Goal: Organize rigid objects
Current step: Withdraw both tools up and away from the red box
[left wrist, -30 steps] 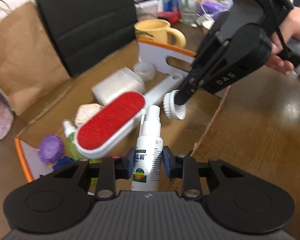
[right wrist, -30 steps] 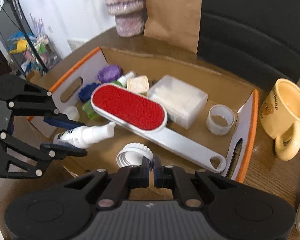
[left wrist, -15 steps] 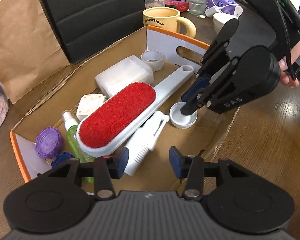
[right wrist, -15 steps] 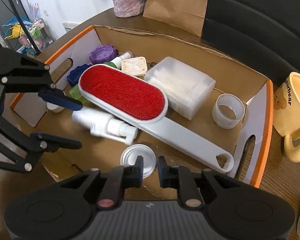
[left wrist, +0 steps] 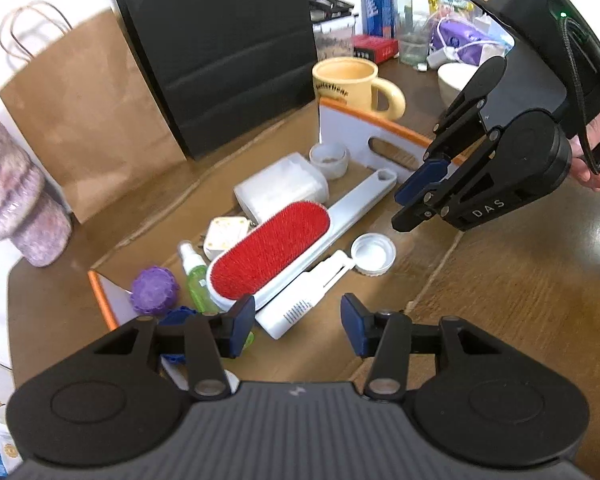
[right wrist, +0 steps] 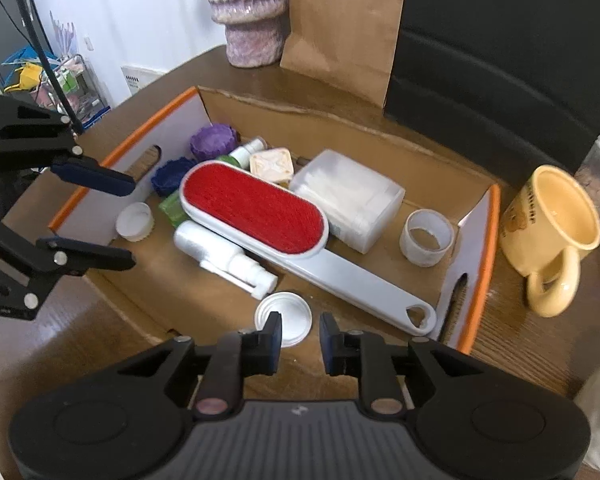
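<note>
A shallow corrugated cardboard box [right wrist: 340,120] with orange-edged white end flaps sits on the glossy brown wood worktop [left wrist: 520,300]. Inside lies a smooth white plastic spray bottle [left wrist: 304,300], a slim cylinder on its side in the lower middle of the left wrist frame, its long axis running from lower left to upper right, nozzle towards a round ribbed white cap [left wrist: 373,254]. Beside it rests an oval lint brush [left wrist: 272,256] with a red bristly pad and a flat white handle, parallel to the bottle. The left gripper [left wrist: 298,326] has just been opening; its fingers stand apart, empty, above the bottle. The right gripper [right wrist: 300,338] has also just been opening; its fingers show a narrow gap, holding nothing, over the cap.
</note>
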`<state>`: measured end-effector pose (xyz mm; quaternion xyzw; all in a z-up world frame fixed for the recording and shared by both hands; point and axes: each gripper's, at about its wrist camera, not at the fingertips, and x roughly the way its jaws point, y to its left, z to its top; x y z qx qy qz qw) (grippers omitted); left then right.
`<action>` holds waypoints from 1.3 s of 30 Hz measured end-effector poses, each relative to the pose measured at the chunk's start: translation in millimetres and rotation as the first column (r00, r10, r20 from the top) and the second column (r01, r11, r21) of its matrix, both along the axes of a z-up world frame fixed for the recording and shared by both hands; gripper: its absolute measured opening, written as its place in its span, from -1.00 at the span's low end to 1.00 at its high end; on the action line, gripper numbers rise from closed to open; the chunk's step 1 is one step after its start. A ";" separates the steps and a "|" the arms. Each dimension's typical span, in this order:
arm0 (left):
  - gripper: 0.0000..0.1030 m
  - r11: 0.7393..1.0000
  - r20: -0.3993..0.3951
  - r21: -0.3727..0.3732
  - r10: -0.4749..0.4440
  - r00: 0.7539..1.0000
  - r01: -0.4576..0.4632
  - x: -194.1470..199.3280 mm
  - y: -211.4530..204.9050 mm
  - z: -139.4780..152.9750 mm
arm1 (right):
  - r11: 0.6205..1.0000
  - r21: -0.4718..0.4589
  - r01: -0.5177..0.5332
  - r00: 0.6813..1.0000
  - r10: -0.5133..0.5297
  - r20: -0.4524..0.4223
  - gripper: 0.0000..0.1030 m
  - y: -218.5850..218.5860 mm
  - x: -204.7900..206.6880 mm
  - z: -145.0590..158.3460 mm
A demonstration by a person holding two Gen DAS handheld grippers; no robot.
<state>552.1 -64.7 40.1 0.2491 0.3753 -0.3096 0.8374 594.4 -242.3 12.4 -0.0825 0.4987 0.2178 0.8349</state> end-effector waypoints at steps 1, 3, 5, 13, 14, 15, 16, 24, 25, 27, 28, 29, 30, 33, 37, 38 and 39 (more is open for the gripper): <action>-0.03 1.000 0.010 -0.002 0.003 1.000 -0.003 -5.0 1.0 4.6 | 1.000 0.000 0.003 1.000 -0.003 0.011 -0.60 -0.5 -4.8 6.7; -0.02 1.000 0.029 -0.007 0.011 1.000 -0.011 -16.1 2.8 16.5 | 1.000 0.000 0.010 0.999 -0.010 0.034 -0.57 -1.1 -14.7 18.9; -0.01 1.000 0.052 -0.013 0.017 0.999 -0.016 -28.1 5.1 28.4 | 1.000 0.002 0.014 0.998 -0.014 0.060 -0.51 -2.5 -25.4 32.3; 0.08 0.998 0.134 -0.042 0.041 0.990 -0.036 -74.4 15.4 72.2 | 1.000 0.006 0.023 0.990 -0.023 0.141 -0.45 -4.1 -69.3 78.8; 0.11 0.998 0.152 -0.053 0.052 0.987 -0.044 -81.5 17.2 78.1 | 1.000 0.008 0.025 0.988 -0.026 0.152 -0.44 -4.4 -74.2 83.2; 0.13 0.996 0.172 -0.067 0.068 0.983 -0.057 -87.1 19.3 82.7 | 1.000 0.012 0.029 0.986 -0.031 0.165 -0.38 -3.8 -79.0 87.5; 0.16 0.994 0.195 -0.083 0.091 0.977 -0.076 -93.1 21.1 87.4 | 0.999 0.017 0.030 0.983 -0.033 0.181 -0.29 -4.2 -84.9 92.3; 0.16 0.965 0.273 -0.194 0.225 0.935 -0.175 -126.9 35.7 105.0 | 0.995 0.068 0.070 0.959 -0.086 0.271 -0.17 -6.9 -122.9 102.8; 0.16 0.961 0.283 -0.205 0.239 0.929 -0.185 -131.8 37.1 106.6 | 0.994 0.075 0.075 0.950 -0.094 0.297 -0.17 -7.0 -129.5 104.7; 0.17 0.952 0.306 -0.230 0.269 0.913 -0.203 -141.9 40.8 109.7 | 0.992 0.094 0.083 0.931 -0.111 0.348 -0.10 -7.9 -142.2 107.6; 0.25 0.946 0.319 -0.247 0.286 0.903 -0.212 -147.2 42.8 111.1 | 0.990 0.106 0.090 0.919 -0.124 0.374 0.06 -8.6 -147.8 108.8; 0.34 0.933 0.342 -0.276 0.321 0.883 -0.231 -153.2 44.5 111.9 | 0.987 0.125 0.102 0.902 -0.145 0.407 0.15 -9.7 -155.6 110.6; 0.34 0.922 0.357 -0.303 0.345 0.868 -0.242 -158.6 46.5 112.5 | 0.984 0.138 0.111 0.888 -0.161 0.430 0.26 -10.8 -161.8 111.3; 0.35 0.902 0.379 -0.362 0.372 0.847 -0.234 -175.5 49.8 111.2 | 0.977 0.171 0.125 0.863 -0.192 0.467 0.26 -12.3 -178.0 112.5; 0.48 0.875 0.401 -0.423 0.414 0.817 -0.236 -197.3 53.2 107.7 | 0.971 0.196 0.136 0.824 -0.221 0.522 0.44 -11.9 -202.3 111.1; 0.53 0.866 0.410 -0.438 0.429 0.804 -0.239 -203.1 53.7 106.1 | 0.970 0.200 0.140 0.813 -0.228 0.536 0.52 -11.9 -208.7 110.3; 0.57 0.856 0.424 -0.455 0.450 0.786 -0.244 -209.8 53.9 104.3 | 0.968 0.206 0.143 0.798 -0.236 0.555 0.62 -11.9 -215.0 109.8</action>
